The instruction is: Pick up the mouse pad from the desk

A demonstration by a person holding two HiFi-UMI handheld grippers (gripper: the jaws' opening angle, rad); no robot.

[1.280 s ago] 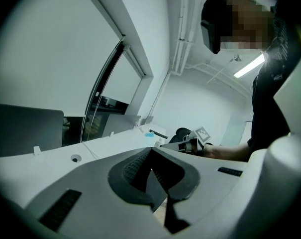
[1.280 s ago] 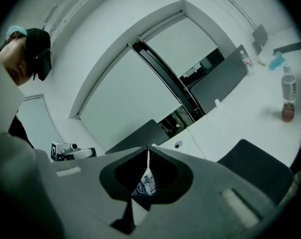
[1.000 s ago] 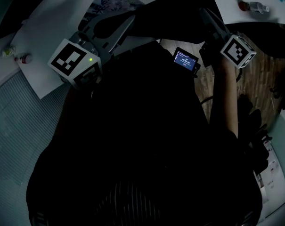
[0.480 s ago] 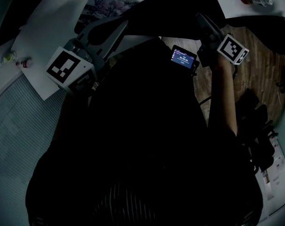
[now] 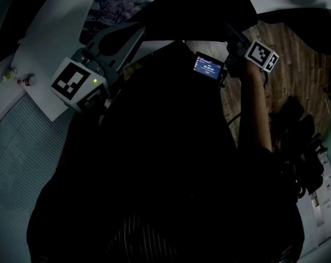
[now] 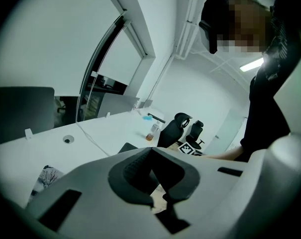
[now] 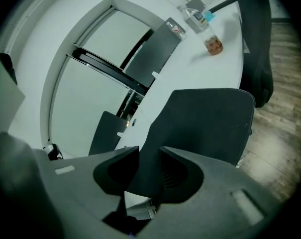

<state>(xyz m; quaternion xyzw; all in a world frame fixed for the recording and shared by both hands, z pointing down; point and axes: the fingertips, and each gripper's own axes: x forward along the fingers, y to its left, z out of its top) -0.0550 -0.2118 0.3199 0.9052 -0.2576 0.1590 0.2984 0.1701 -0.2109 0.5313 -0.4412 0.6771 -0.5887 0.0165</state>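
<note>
The mouse pad (image 5: 108, 7), printed with a pale tree picture, lies flat on the white desk (image 5: 50, 32). It also shows as a small patch at the lower left of the left gripper view, mouse pad (image 6: 45, 176). My left gripper (image 5: 142, 30) hovers just right of the pad near the desk's front edge. Its jaws meet at the tips, left gripper (image 6: 150, 151), with nothing in them. My right gripper (image 5: 229, 29) hangs off the desk over the wooden floor. Its jaws have just been opening, right gripper (image 7: 149, 156), and stand apart with nothing between them.
A black office chair (image 7: 205, 123) stands right in front of the right gripper. A clear bottle (image 7: 212, 41) lies on the far desk. Two small bottles (image 5: 15, 78) sit at the desk's left end. A lit screen (image 5: 208, 68) hangs beside the right gripper.
The right gripper has sunk, rolled and drifted left in the head view. The left gripper has dipped slightly. More of the mouse pad has come into view at the top.
</note>
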